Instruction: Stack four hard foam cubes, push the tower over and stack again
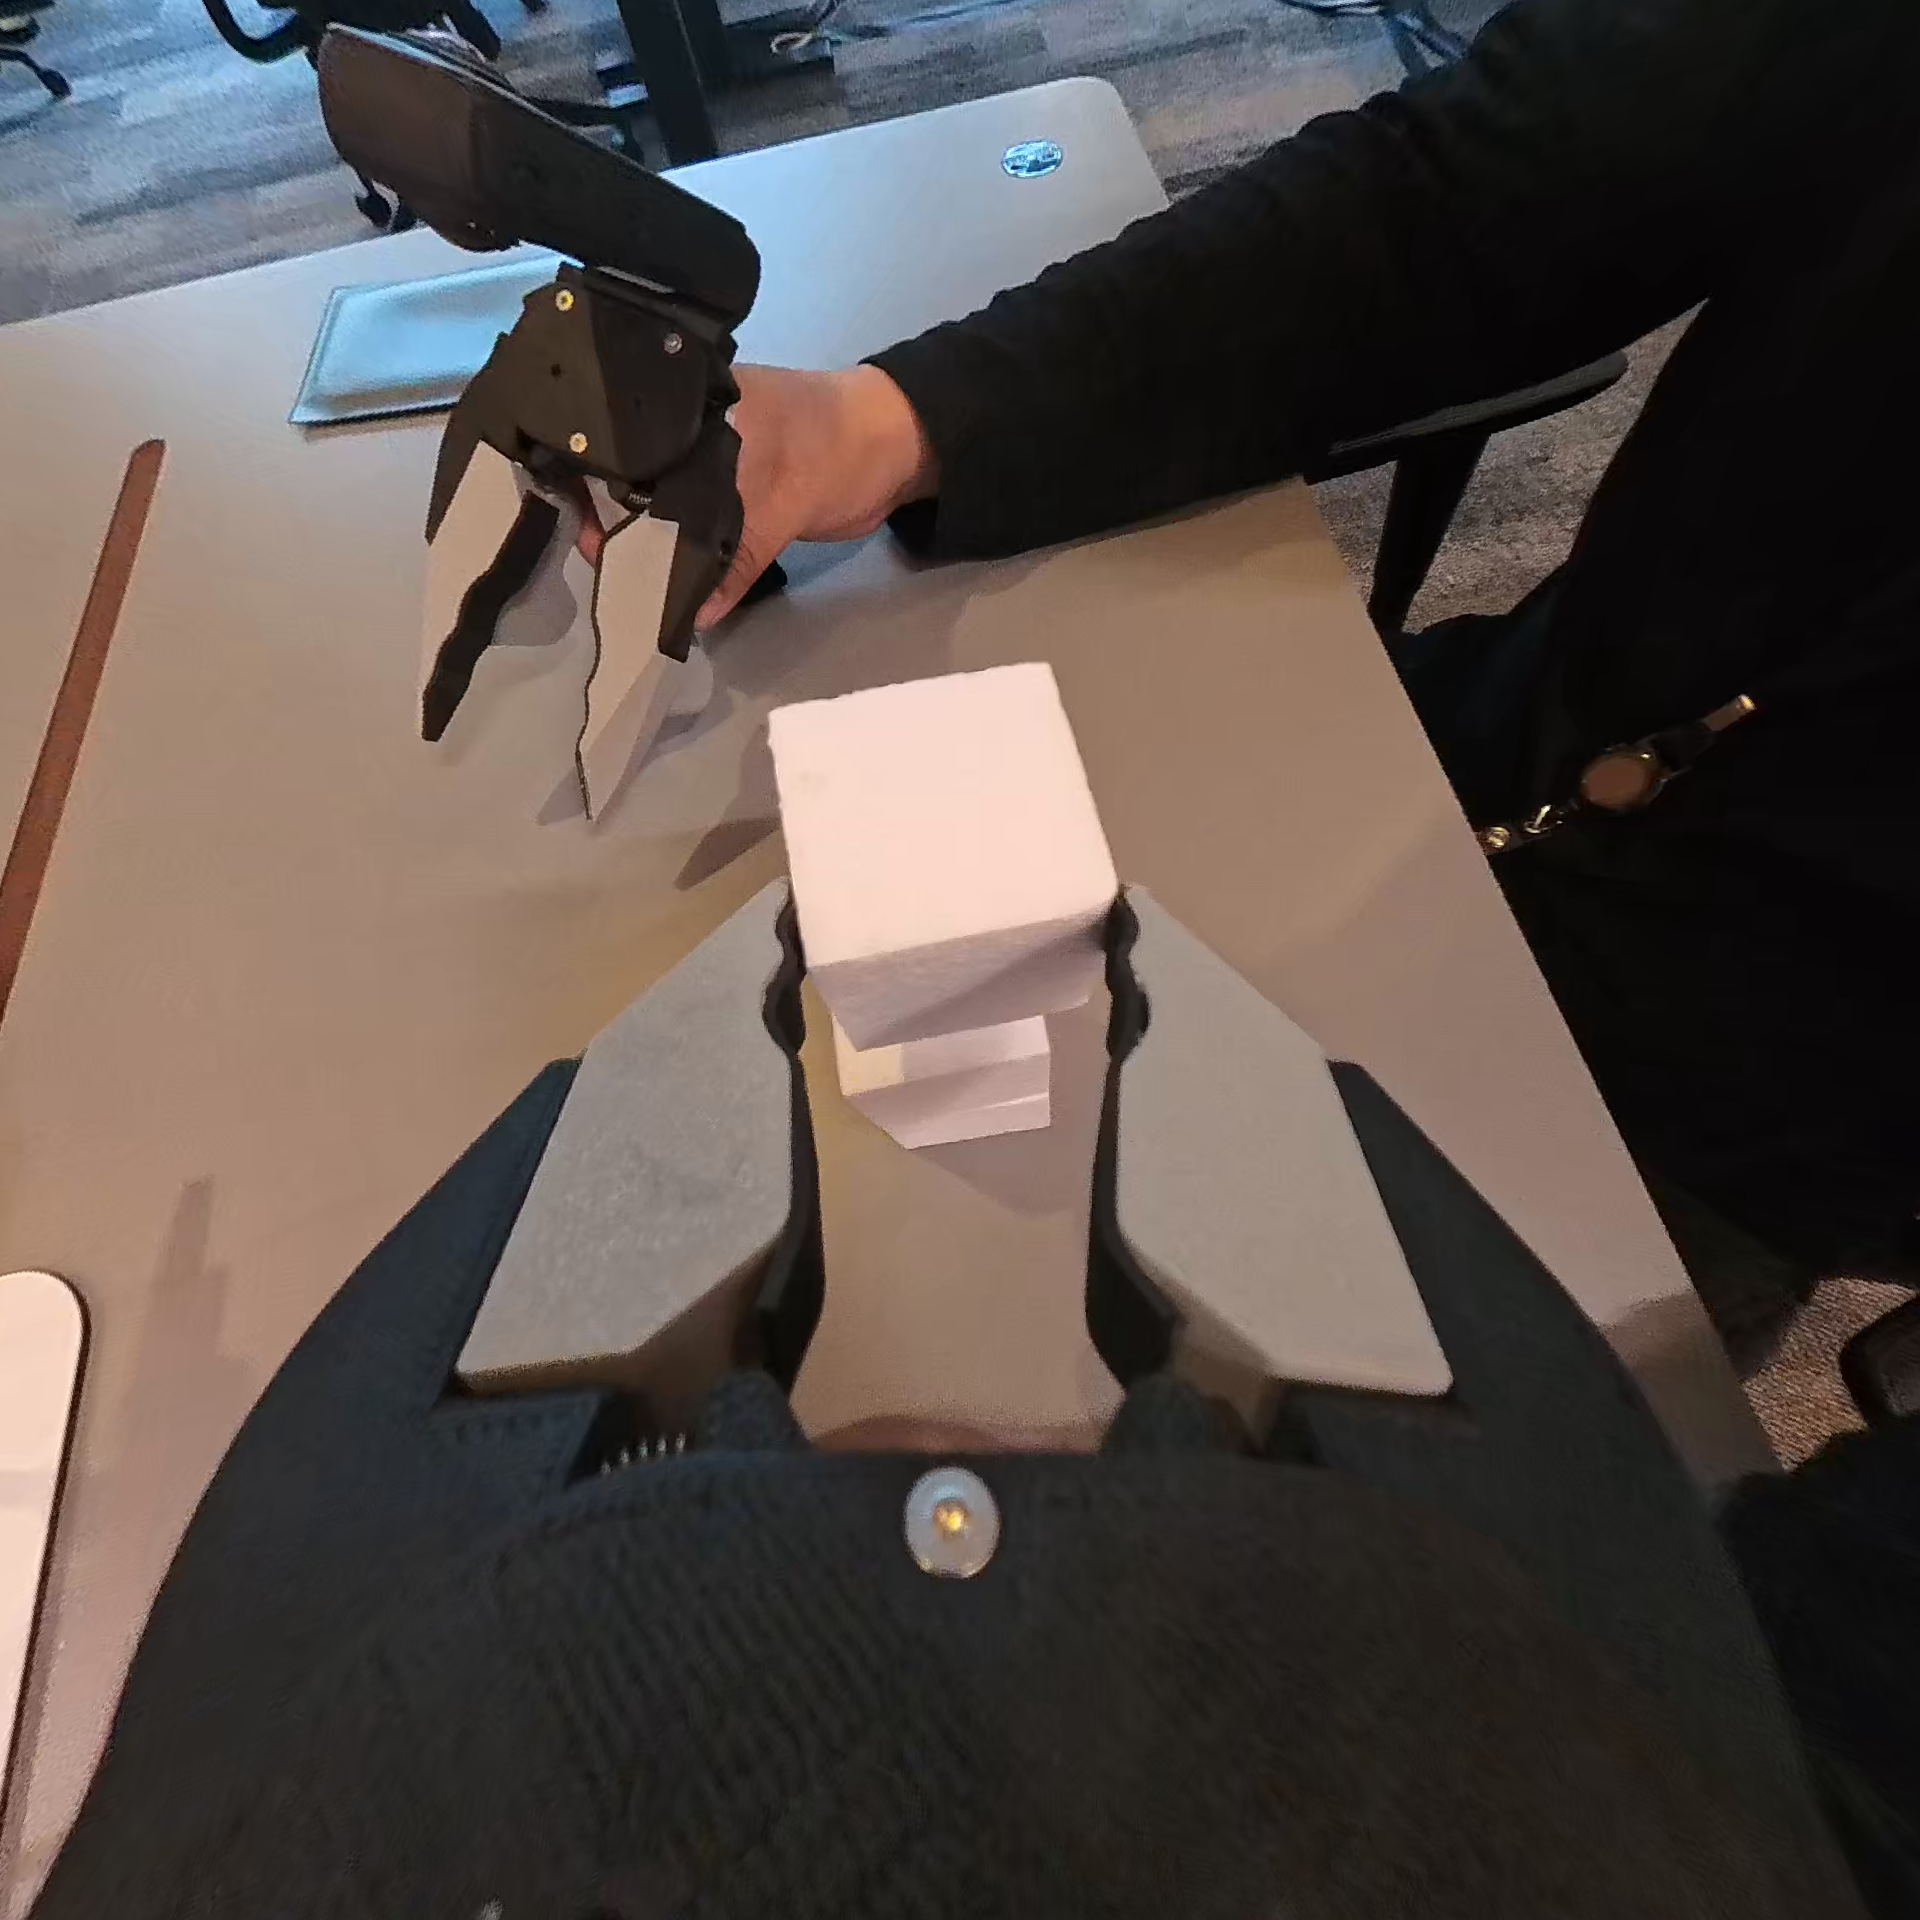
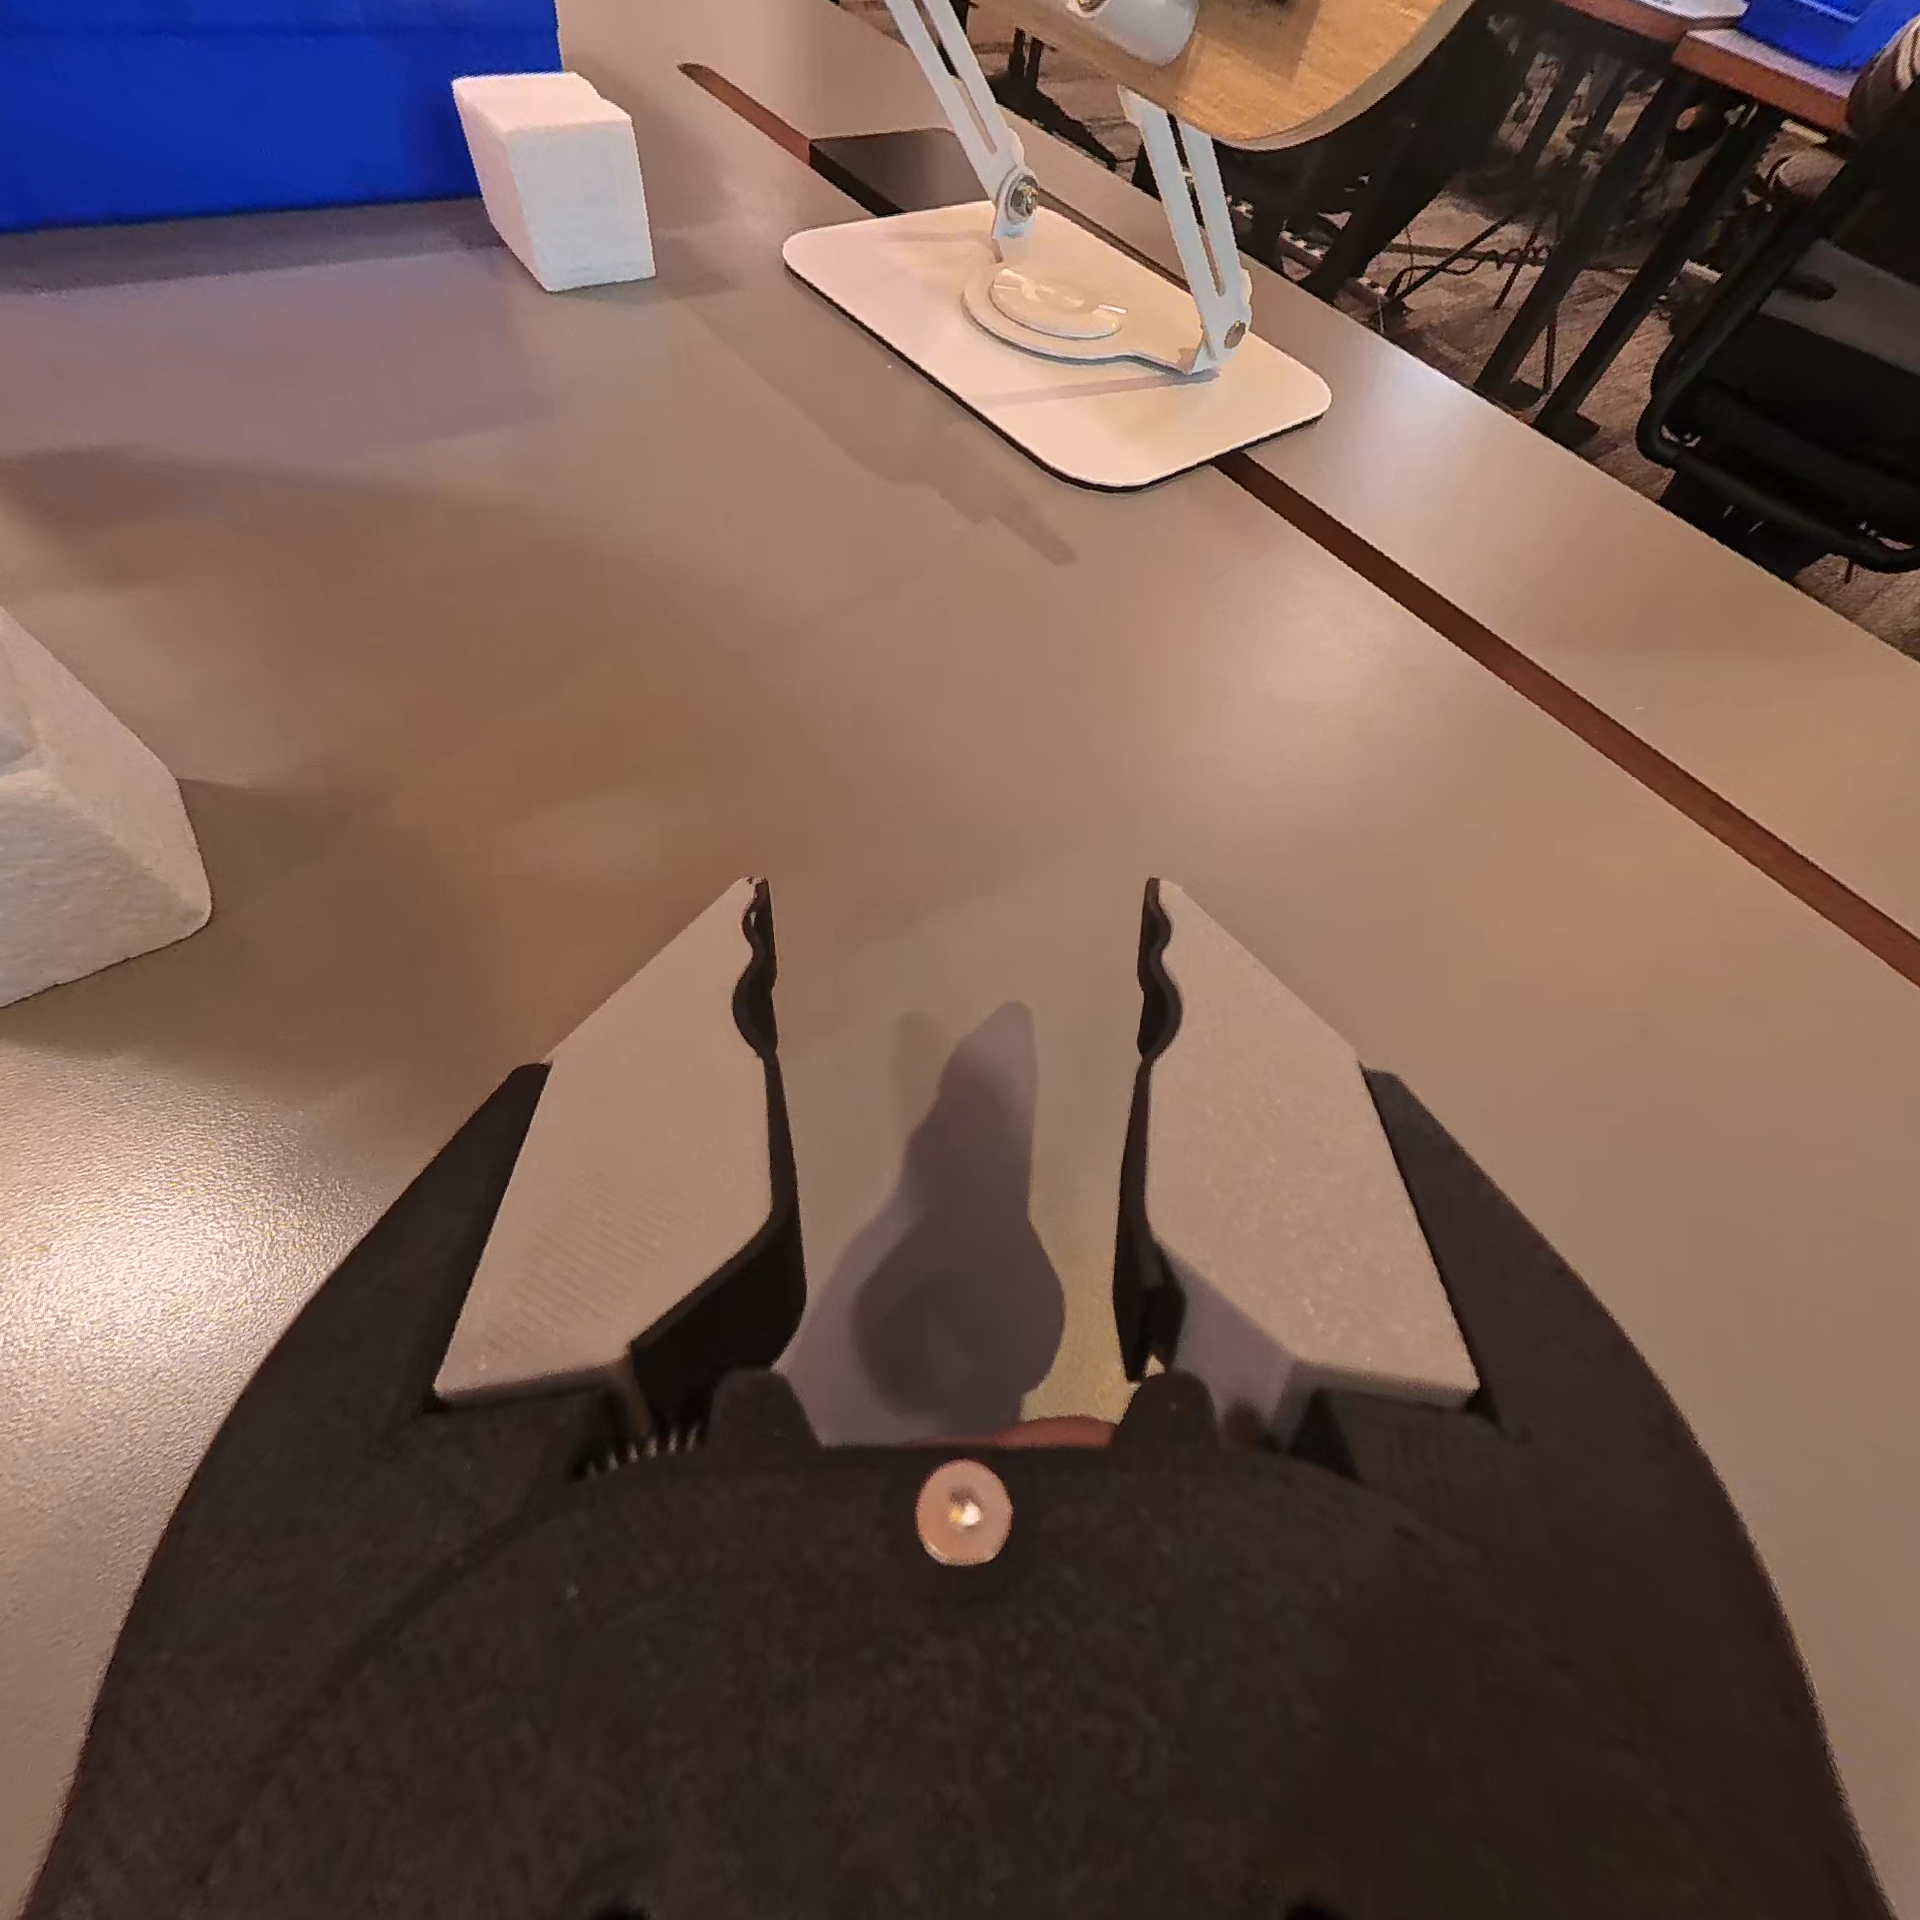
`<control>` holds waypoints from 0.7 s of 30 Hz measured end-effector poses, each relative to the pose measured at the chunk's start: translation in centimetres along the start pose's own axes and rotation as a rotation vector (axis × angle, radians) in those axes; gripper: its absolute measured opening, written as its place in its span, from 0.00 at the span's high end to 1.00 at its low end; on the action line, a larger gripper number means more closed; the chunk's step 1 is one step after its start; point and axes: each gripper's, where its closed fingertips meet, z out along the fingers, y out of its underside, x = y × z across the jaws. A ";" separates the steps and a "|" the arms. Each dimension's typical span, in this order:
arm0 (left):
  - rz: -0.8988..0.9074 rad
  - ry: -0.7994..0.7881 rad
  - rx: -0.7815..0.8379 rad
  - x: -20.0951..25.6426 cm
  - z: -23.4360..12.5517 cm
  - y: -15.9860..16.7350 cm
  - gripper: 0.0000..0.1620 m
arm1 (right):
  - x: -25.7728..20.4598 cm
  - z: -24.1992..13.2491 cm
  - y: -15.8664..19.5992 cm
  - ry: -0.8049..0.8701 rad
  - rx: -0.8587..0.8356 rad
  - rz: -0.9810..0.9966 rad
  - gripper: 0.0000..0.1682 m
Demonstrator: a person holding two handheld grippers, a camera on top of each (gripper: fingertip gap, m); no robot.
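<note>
A tower of white foam cubes (image 1: 940, 1086) stands on the grey table (image 1: 312, 987). My left gripper (image 1: 958, 935) is shut on the top foam cube (image 1: 935, 810), one fingertip on each side, with the cube sitting slightly turned on the one below. How many cubes lie under it I cannot tell. My right gripper (image 1: 520, 727) hangs open and empty beyond and left of the tower, held by a hand (image 1: 821, 457). In the right wrist view it (image 2: 956, 904) is open over bare table. A lone foam cube (image 2: 556, 177) stands far back left. White foam (image 2: 83, 831) shows at the left edge.
A white stand base (image 2: 1060, 343) with two slanted arms sits ahead on the right. A brown strip (image 2: 1558, 707) runs along the table. A grey mat (image 1: 395, 343) lies at the far side. A black sleeve (image 1: 1299, 312) reaches in from the right, near the table edge (image 1: 1455, 810). The white stand base (image 2: 1060, 343) is closer to my right gripper, around 30 centimetres from its tips; the left tips are 40 centimetres off.
</note>
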 end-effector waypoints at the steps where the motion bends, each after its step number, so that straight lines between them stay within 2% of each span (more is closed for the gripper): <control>1: 0.001 -0.004 0.002 0.0 0.0 0.0 0.65 | 0.0 0.0 0.0 0.001 -0.001 -0.004 0.59; 21: -0.018 -0.007 -0.052 -0.5 0.7 1.6 0.65 | 0.0 0.0 0.0 0.002 0.005 -0.003 0.59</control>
